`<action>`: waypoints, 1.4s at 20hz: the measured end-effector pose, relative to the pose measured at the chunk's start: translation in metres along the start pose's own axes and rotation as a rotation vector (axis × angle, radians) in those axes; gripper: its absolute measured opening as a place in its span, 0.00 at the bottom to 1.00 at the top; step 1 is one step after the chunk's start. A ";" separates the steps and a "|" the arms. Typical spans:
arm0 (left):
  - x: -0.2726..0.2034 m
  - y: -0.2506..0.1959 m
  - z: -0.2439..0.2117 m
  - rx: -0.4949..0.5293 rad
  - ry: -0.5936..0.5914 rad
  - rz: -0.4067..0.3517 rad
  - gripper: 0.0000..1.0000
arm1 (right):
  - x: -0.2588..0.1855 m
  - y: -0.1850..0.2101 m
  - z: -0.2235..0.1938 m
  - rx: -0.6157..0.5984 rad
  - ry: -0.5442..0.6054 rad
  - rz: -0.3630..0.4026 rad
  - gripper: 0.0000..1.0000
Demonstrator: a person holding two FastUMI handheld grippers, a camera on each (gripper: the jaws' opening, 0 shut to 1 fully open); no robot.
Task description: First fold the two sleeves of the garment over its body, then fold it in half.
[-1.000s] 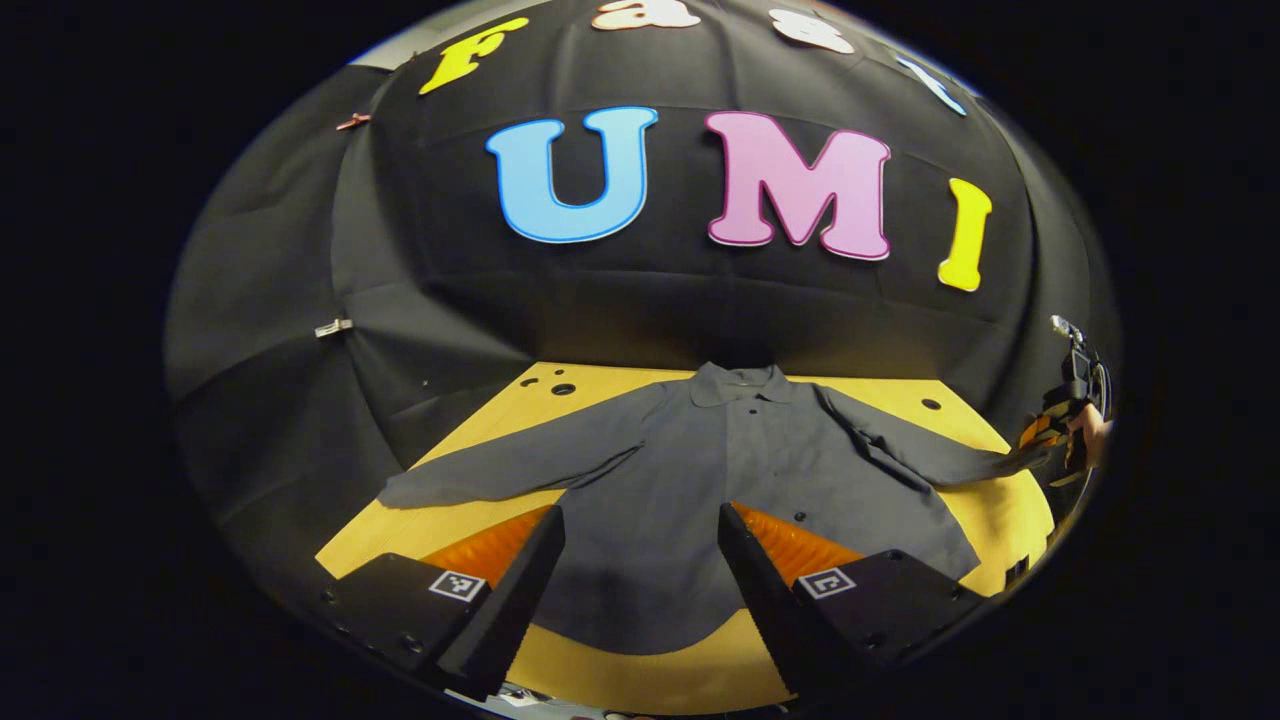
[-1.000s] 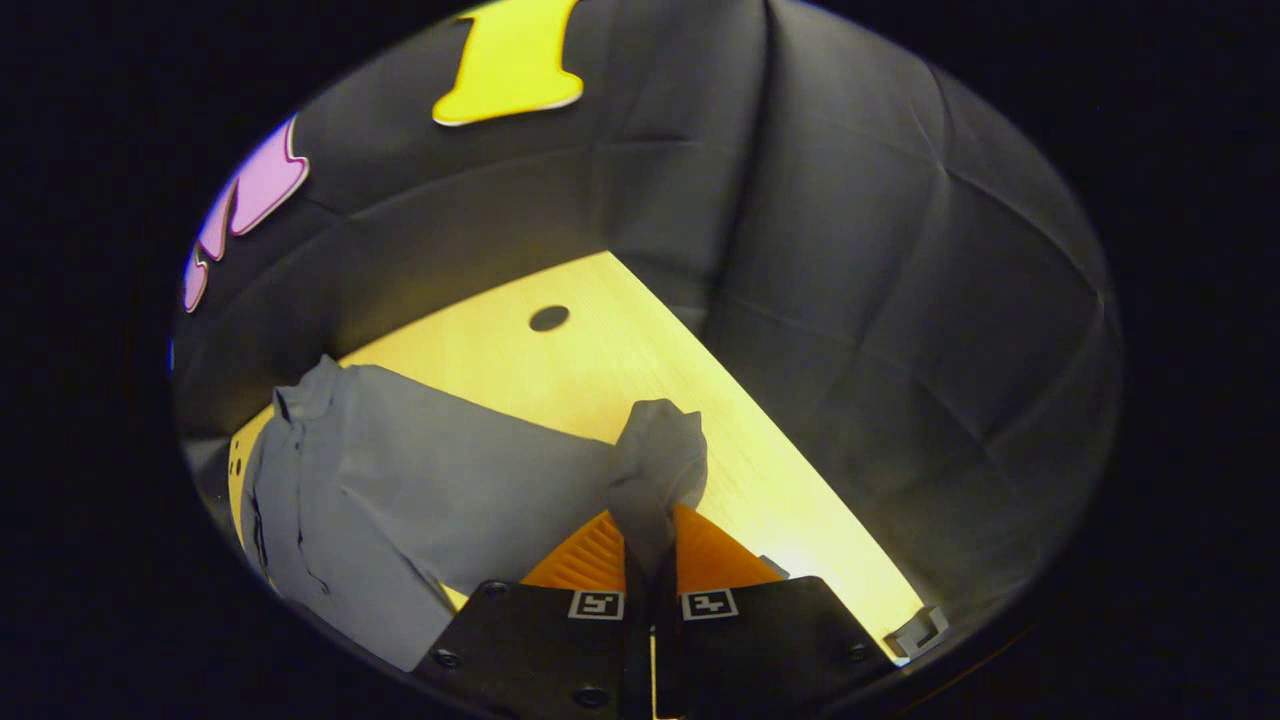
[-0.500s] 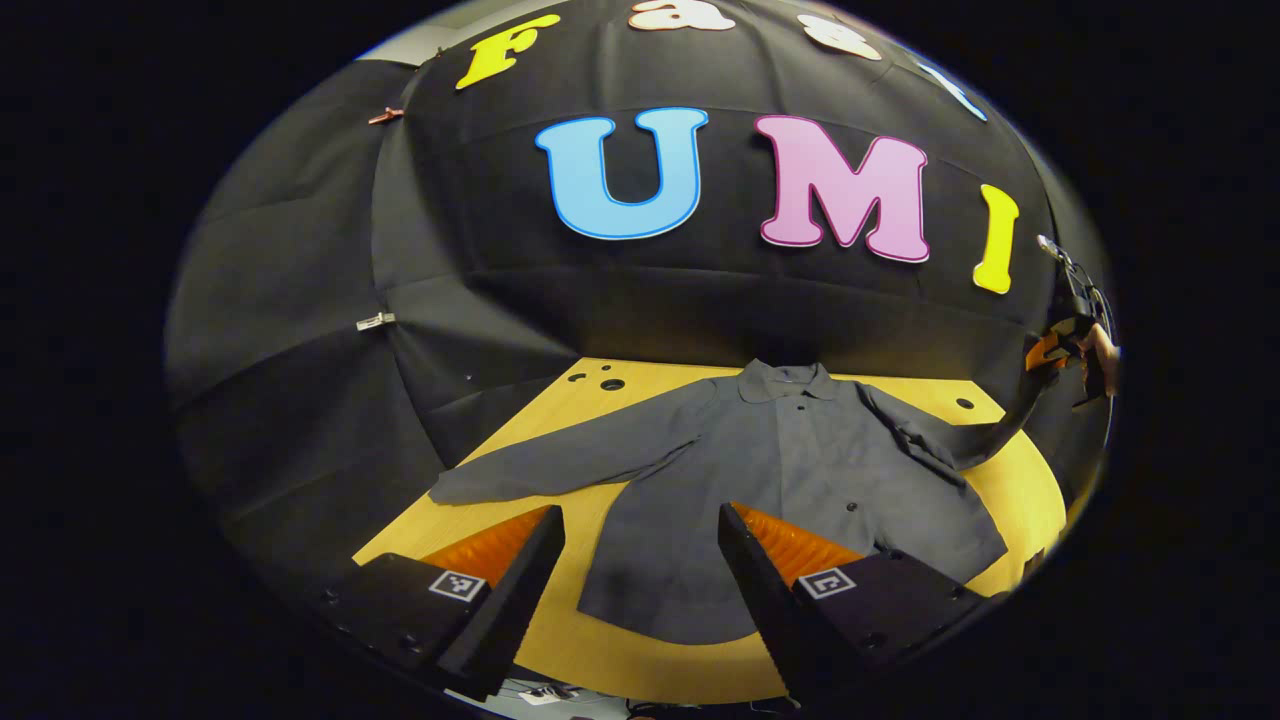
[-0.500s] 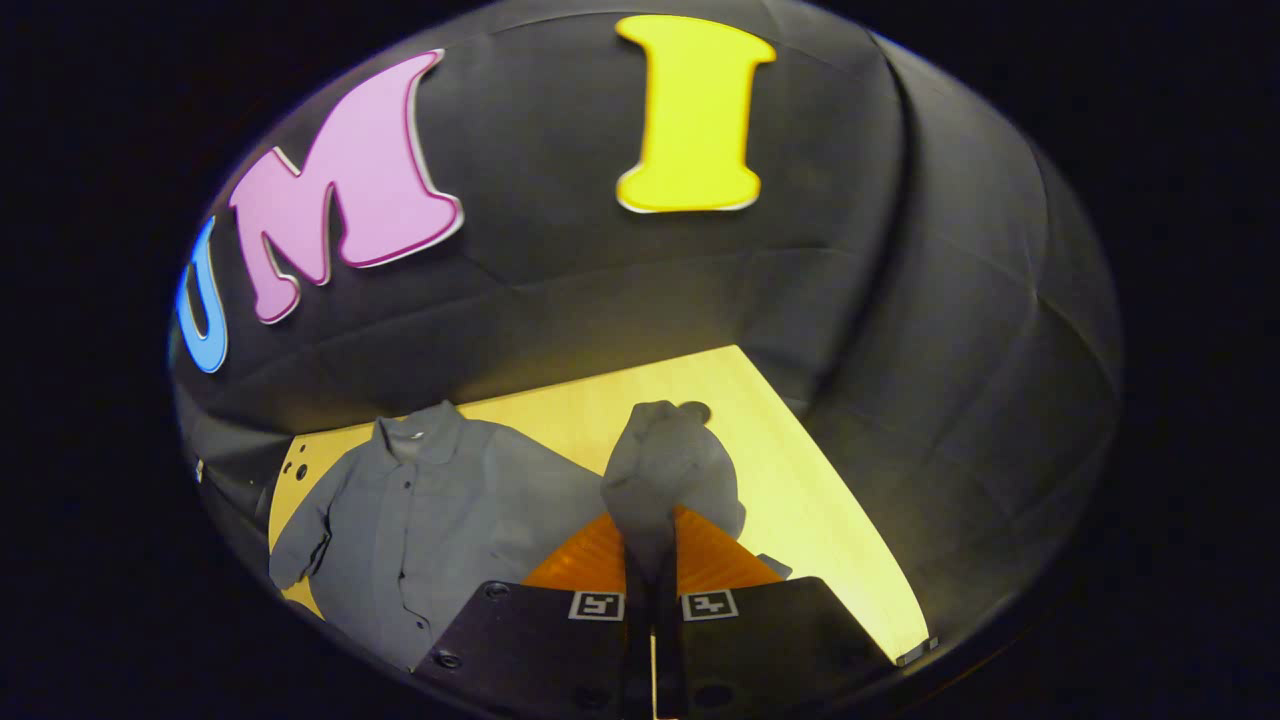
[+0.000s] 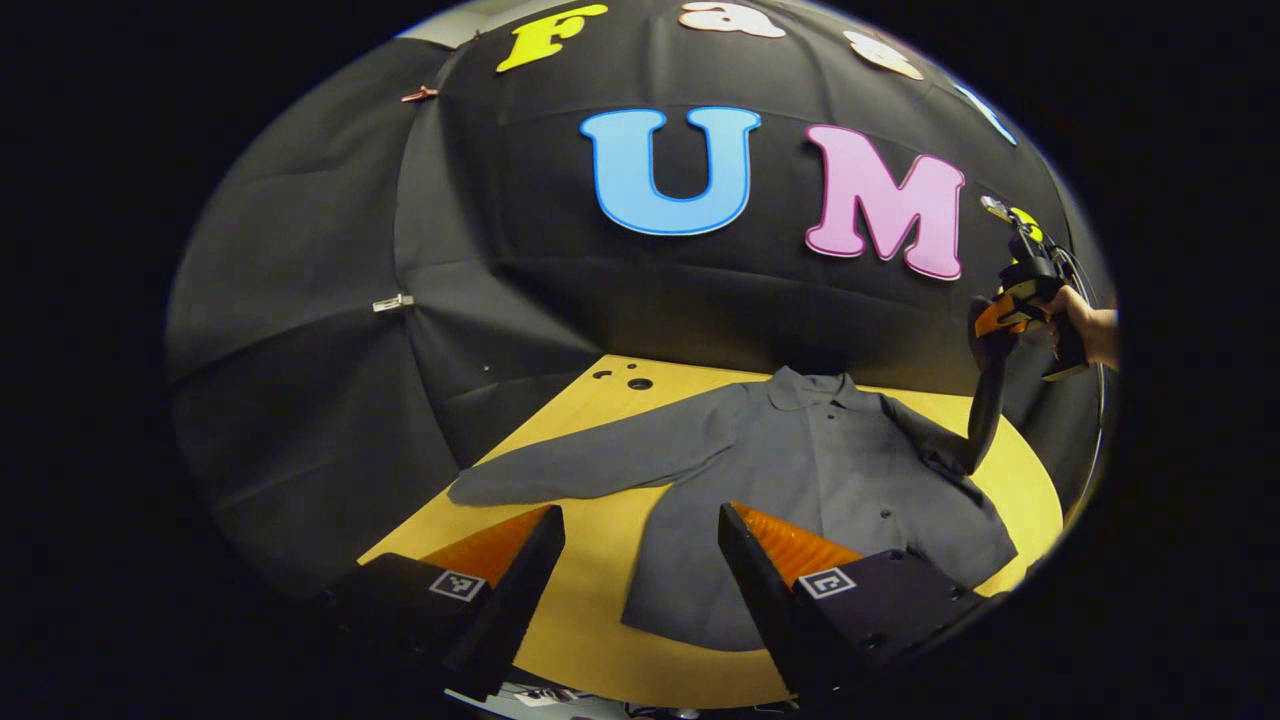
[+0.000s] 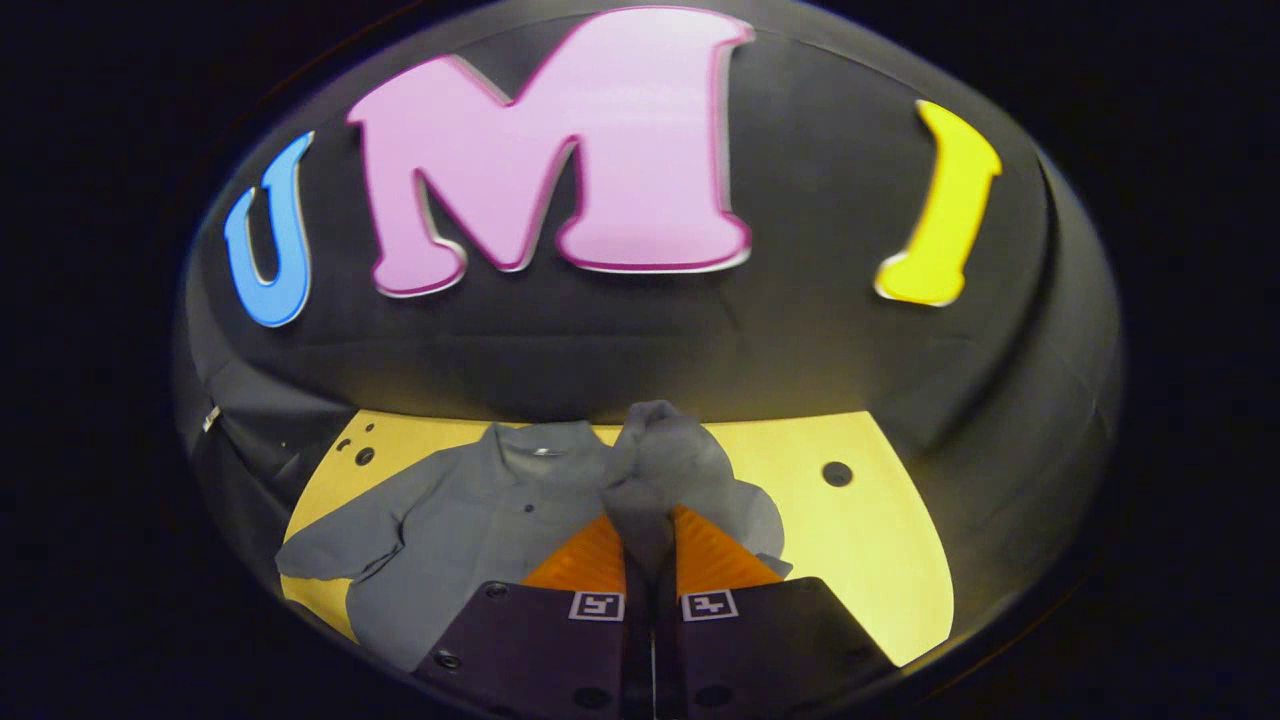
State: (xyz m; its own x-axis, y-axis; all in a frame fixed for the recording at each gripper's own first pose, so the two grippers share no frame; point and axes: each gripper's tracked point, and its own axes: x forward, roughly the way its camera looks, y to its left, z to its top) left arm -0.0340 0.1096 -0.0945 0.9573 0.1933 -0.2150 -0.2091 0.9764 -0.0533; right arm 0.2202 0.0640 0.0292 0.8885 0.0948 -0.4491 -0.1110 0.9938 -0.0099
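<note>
R gripper (image 6: 650,560) had its fingers pinched tight on the cuff of the shirt's right sleeve (image 6: 655,465), cloth bunched up out of the nip at 12 o'clock in the right gripper view. In the left gripper view that same gripper (image 5: 1005,312) sat high at 2 o'clock, held by a hand (image 5: 1085,335), w/ the sleeve (image 5: 985,400) hanging from it steep, almost upright, down to the shoulder.

L gripper (image 5: 640,570) was wide open, nothing between the fingers, hovering over the near edge of the wooden table (image 5: 590,610).

The grey button-up shirt (image 5: 800,480) lay flat, front up, collar (image 5: 812,388) toward the booth wall at 12 o'clock, hem nearest the L gripper. Left sleeve (image 5: 580,468) was stretched out flat toward 9 o'clock, not yet folded.

Judgement: step in hand = first sleeve fold, early in the task. Risks:
- Sleeve lifted this high could drag the shoulder and skew the body on the table, since nothing pins the shirt.
- Only the cuff is held; if it slips the sleeve drops in a heap beside the body rather than across it.
- Laying it down too fast could leave it twisted or wrinkled, spoiling the later half-fold.
</note>
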 end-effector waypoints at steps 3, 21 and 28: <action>0.014 0.026 0.002 -0.043 0.000 0.027 0.98 | 0.020 0.067 -0.006 -0.076 0.025 0.054 0.06; 0.033 0.159 -0.041 -0.178 0.070 0.212 0.96 | 0.092 0.316 -0.163 -0.421 0.274 0.325 0.18; 0.053 0.167 -0.054 -0.077 0.102 0.159 0.96 | 0.066 0.339 -0.185 -0.383 0.334 0.402 0.80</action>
State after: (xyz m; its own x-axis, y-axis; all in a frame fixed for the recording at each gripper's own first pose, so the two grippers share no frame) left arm -0.0287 0.2778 -0.1672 0.8866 0.3299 -0.3240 -0.3745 0.9234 -0.0844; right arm 0.1587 0.3961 -0.1695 0.5646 0.3707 -0.7374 -0.6123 0.7872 -0.0731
